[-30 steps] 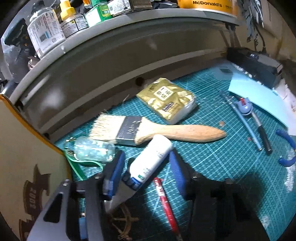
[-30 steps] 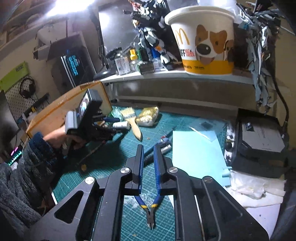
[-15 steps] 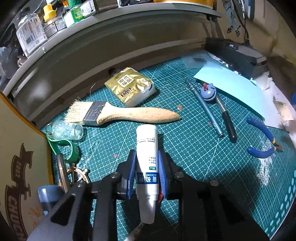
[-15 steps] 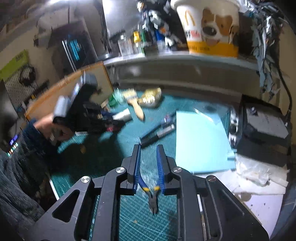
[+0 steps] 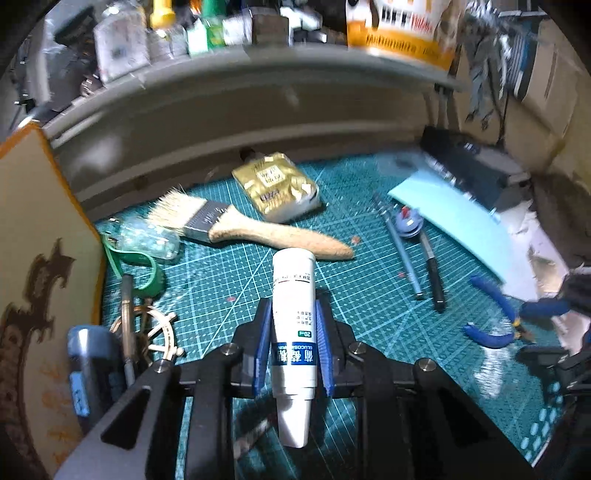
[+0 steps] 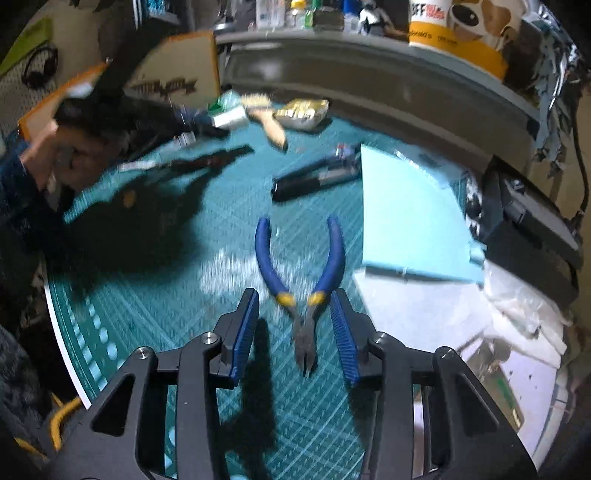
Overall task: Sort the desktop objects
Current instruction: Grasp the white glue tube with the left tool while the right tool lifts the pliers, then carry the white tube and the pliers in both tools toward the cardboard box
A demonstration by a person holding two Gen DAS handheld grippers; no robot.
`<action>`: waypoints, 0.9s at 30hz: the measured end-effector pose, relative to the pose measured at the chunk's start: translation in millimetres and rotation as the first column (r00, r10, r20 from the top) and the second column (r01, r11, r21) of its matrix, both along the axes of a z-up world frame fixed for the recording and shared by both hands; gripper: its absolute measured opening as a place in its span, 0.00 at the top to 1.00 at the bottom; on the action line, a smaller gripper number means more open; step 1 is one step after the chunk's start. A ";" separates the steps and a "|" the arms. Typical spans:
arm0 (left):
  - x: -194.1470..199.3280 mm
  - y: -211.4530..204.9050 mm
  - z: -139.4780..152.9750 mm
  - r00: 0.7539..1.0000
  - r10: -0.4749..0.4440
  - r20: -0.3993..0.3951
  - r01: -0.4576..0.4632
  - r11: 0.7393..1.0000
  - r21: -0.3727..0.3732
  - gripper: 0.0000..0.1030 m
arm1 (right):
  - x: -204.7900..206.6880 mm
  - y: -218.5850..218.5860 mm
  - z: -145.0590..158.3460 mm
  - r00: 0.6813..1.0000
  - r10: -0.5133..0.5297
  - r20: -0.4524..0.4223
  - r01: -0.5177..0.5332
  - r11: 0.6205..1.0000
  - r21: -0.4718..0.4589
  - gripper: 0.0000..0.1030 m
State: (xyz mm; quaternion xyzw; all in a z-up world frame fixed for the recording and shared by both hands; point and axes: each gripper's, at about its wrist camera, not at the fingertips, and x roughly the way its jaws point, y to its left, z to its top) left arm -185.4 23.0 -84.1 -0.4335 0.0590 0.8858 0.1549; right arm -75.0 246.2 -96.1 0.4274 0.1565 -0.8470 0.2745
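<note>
My left gripper (image 5: pixel 293 350) is shut on a white tube with a blue label (image 5: pixel 294 325) and holds it above the green cutting mat (image 5: pixel 229 280). My right gripper (image 6: pixel 295 334) is open, low over the mat, its fingers either side of the blue-handled pliers (image 6: pixel 301 269). The pliers lie flat, nose toward the camera, and also show in the left wrist view (image 5: pixel 495 325). A paint brush (image 5: pixel 236 229), a gold pouch (image 5: pixel 277 186), a small glass bottle (image 5: pixel 149 238) and two pens (image 5: pixel 417 254) lie on the mat.
An orange-edged box (image 5: pixel 40 266) stands at the mat's left. A grey shelf (image 5: pixel 258 92) with bottles and a McDonald's bucket (image 6: pixel 469 33) runs along the back. A light blue sheet (image 6: pixel 410 214) and a black device (image 6: pixel 528 218) lie right. A wooden ring piece (image 5: pixel 151 336) lies near the left.
My right gripper has opened and dropped down around the pliers. My left gripper has lifted the white tube and drawn back toward the left.
</note>
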 end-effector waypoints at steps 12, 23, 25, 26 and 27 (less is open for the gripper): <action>67.6 -3.7 43.6 0.994 -0.069 -0.079 0.077 0.992 0.103 0.78 | 11.6 9.5 -1.6 0.987 -0.159 -0.003 0.159 0.985 -0.063 0.84; 104.1 -22.3 65.9 0.989 -0.052 -0.140 0.068 0.992 0.110 0.78 | 23.8 14.7 16.9 0.970 -0.243 0.015 0.241 0.945 -0.223 0.90; 108.5 -26.1 68.7 0.988 -0.045 -0.146 0.063 0.991 0.115 0.78 | 24.1 19.8 24.5 0.968 -0.249 0.032 0.248 0.929 -0.276 0.90; 110.8 -28.0 70.1 0.988 -0.042 -0.149 0.060 0.991 0.118 0.78 | 24.2 21.2 28.0 0.968 -0.248 0.034 0.247 0.925 -0.287 0.90; 113.0 -29.9 71.5 0.988 -0.038 -0.152 0.057 0.991 0.121 0.78 | 25.4 21.5 31.3 0.966 -0.257 0.022 0.252 0.924 -0.289 0.90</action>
